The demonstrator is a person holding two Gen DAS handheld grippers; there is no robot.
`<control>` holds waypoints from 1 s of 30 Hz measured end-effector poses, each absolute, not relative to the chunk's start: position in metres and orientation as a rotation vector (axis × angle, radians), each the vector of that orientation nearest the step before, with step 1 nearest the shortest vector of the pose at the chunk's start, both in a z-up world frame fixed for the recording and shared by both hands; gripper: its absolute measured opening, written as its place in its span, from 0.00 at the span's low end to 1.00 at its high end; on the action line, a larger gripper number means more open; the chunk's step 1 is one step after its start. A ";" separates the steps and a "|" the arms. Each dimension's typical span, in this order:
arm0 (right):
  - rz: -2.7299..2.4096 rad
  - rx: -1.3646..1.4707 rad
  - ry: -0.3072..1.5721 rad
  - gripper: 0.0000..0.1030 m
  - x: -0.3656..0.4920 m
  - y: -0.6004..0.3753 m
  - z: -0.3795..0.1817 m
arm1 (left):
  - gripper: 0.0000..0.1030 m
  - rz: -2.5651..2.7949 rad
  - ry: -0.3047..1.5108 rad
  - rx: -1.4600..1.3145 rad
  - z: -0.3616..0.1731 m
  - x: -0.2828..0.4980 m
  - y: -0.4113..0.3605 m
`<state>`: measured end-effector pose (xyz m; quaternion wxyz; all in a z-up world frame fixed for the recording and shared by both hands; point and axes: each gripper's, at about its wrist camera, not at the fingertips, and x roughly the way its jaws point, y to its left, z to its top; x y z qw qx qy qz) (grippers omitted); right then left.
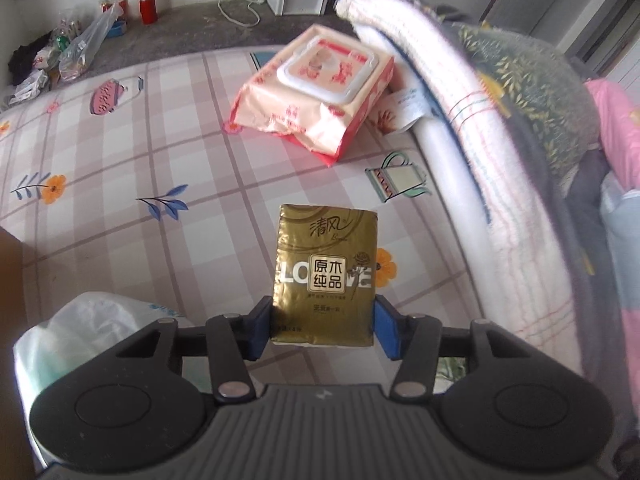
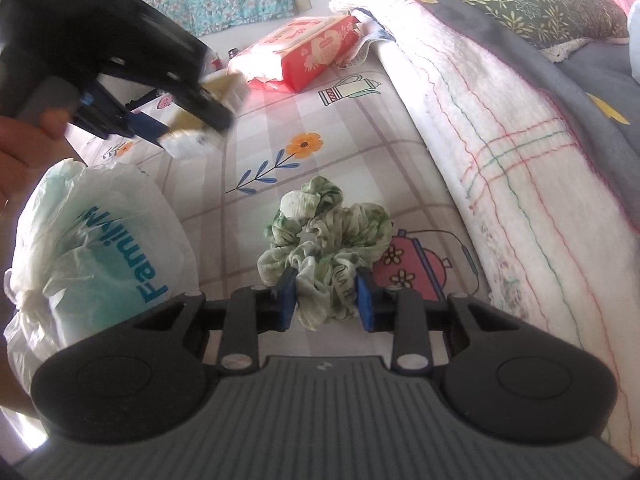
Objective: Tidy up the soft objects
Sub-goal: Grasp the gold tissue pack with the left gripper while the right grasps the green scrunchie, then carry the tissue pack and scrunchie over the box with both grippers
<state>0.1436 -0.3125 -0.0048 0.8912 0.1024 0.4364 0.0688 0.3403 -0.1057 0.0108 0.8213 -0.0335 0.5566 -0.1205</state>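
On the bed, spread with one checked sheet printed with flowers and teapots, the count is small. One gold tissue packet sits clamped by its lower sides between the blue pads of the left tongs, lifted clear of the sheet. One green-and-white scrunchie is pinched at its near edge by the right tongs, while the rest of it lies crumpled on the sheet. Two larger wet-wipe packs lie stacked farther up the bed, the top one peach with a white flip lid, the lower one showing only a red edge. One white plastic bag with teal lettering sits to the left, close beside both tools. One thick folded white blanket with coloured stitching runs along the right side, with one grey leaf-patterned pillow behind it. From the right-hand camera, a person's hand shows gripping the left tool.
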 end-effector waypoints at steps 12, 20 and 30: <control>0.173 0.229 0.816 0.28 0.123 -0.306 0.036 | 0.52 -0.263 1.011 -0.175 0.089 0.262 -0.007; 0.235 0.187 0.707 0.28 0.114 -0.289 0.086 | 0.52 -0.159 0.864 -0.274 0.126 0.192 0.086; 0.445 0.160 0.668 0.28 0.114 -0.220 0.127 | 0.52 0.061 0.844 -0.404 0.104 0.106 0.197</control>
